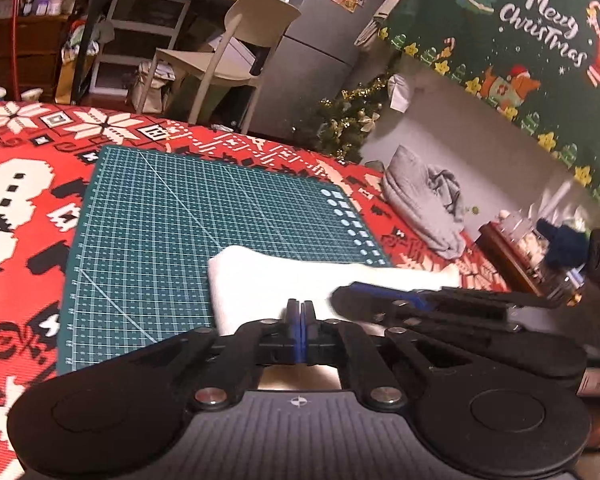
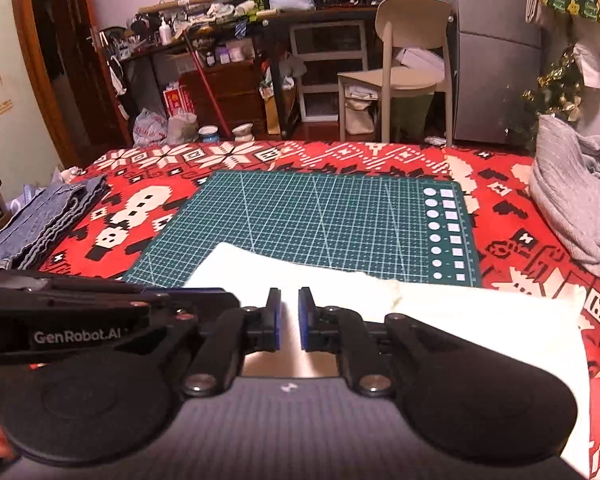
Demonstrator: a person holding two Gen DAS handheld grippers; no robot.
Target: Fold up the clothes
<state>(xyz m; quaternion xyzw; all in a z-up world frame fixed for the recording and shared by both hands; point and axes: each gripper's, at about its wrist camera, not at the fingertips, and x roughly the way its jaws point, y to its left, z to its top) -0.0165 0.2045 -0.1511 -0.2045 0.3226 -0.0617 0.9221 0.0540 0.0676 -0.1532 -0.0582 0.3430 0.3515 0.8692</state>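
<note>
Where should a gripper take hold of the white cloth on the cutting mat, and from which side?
Probably its far left corner, coming in low from the left: the white cloth lies flat there on the green cutting mat, with its thin edge exposed and bare mat beside it.

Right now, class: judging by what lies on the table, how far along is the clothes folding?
Done: folded jeans lie flat at the table's left edge. In hand: a white garment is spread over the green cutting mat; the left gripper is shut, the right gripper slightly open above the cloth, not gripping it. Left: a crumpled grey garment at the right.
</note>
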